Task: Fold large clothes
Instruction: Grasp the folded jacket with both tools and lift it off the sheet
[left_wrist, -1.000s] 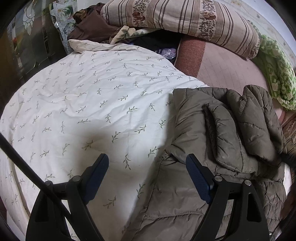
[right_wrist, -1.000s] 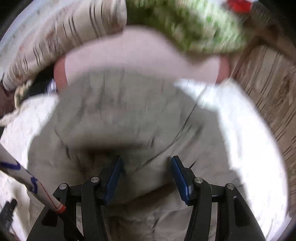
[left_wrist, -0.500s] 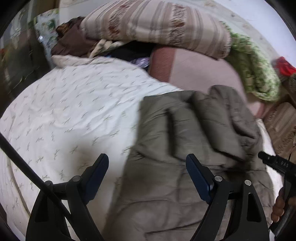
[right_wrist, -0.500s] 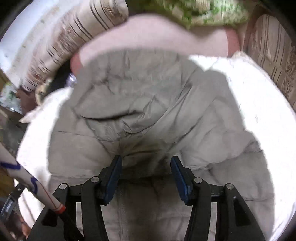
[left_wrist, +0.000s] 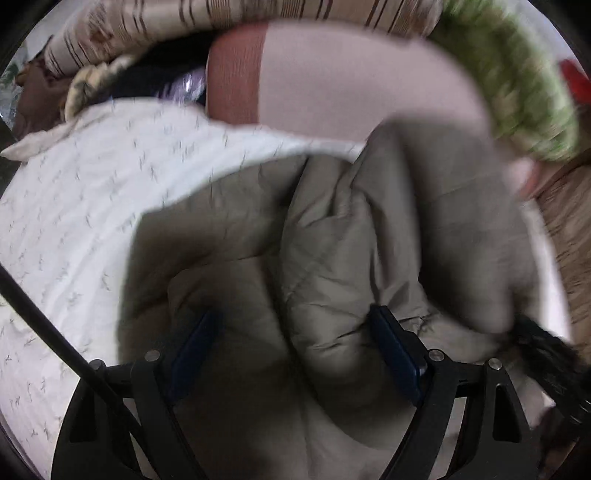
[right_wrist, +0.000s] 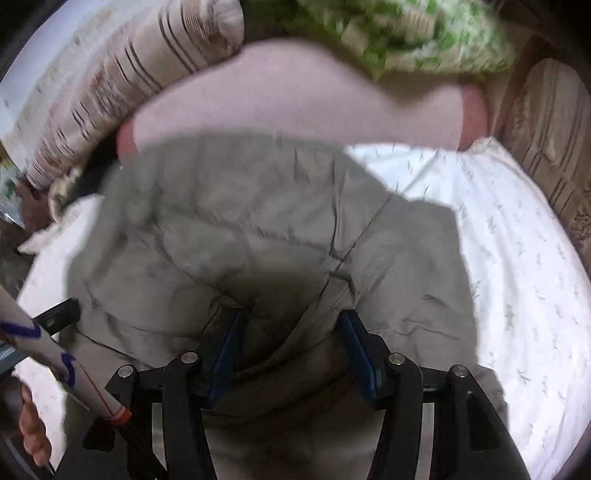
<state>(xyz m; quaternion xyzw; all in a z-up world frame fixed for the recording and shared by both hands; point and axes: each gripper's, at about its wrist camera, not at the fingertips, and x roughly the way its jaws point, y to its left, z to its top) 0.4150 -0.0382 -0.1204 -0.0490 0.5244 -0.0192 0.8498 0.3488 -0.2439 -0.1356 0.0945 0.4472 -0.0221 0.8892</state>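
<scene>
A grey-olive puffer jacket (left_wrist: 332, 240) lies bunched on a white leaf-print quilt (left_wrist: 92, 206); it also shows in the right wrist view (right_wrist: 258, 229). My left gripper (left_wrist: 291, 350) is open, its blue-padded jaws wide apart and pressed into the jacket's folds. My right gripper (right_wrist: 291, 350) is open too, with a fold of the jacket lying between its jaws. The jacket's dark fur trim (left_wrist: 543, 343) shows at the right edge of the left wrist view. Both views are blurred.
A pink pillow (left_wrist: 351, 81), a striped bolster (left_wrist: 258, 14) and a green patterned blanket (left_wrist: 517, 92) lie at the head of the bed. Dark clothes (left_wrist: 33, 103) are piled at the far left. A wooden headboard (right_wrist: 546, 140) stands at the right.
My left gripper has moved right and forward from the quilt onto the jacket. My right gripper has stayed over the jacket, shifting slightly. Both stay open.
</scene>
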